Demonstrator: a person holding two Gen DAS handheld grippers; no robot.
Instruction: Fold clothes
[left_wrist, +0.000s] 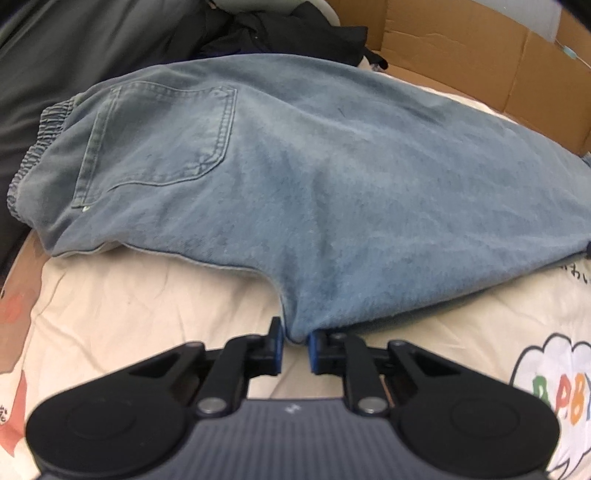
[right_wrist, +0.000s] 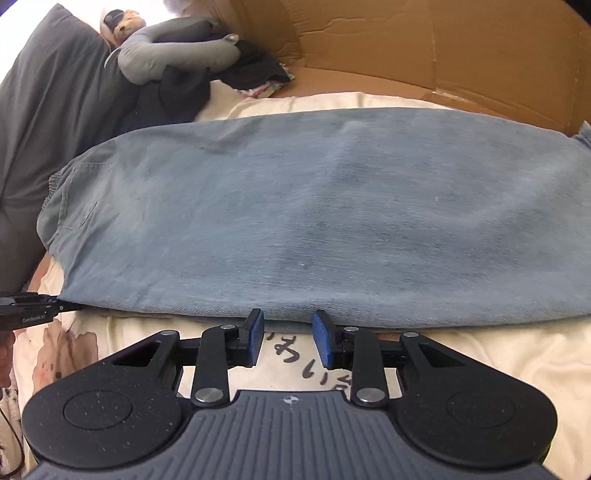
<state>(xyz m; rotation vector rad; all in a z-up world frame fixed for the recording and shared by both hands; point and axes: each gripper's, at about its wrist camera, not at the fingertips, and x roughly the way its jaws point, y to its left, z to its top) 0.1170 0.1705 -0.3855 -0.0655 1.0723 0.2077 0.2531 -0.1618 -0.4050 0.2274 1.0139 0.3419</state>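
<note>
A cream printed bedsheet covers the surface, and a brown cardboard wall stands along its far side. Stretched across the sheet lie the blue jeans, folded lengthwise, their long axis running left to right in both views. The elastic waistband points left toward a dark grey pillow, and the leg ends run off to the right, cut by the frame edge near the cardboard.

The left wrist view shows the back pocket facing up with its stitching clear; from the right wrist view that end is blurred and the pocket is only a faint outline. The right wrist view alone shows a grey stuffed toy lying on a heap of dark clothes in the far corner; the left wrist view catches just the dark heap.

The left gripper sits at the near edge of the jeans, its blue pads drawn close, pinching a small bulge of the denim's hem. The right gripper stands partly spread just short of the near fold, with nothing between its pads, only black lettering on the sheet beneath. At the right view's left edge a black tip of the other gripper meets the corner of the jeans, mostly cut off.
</note>
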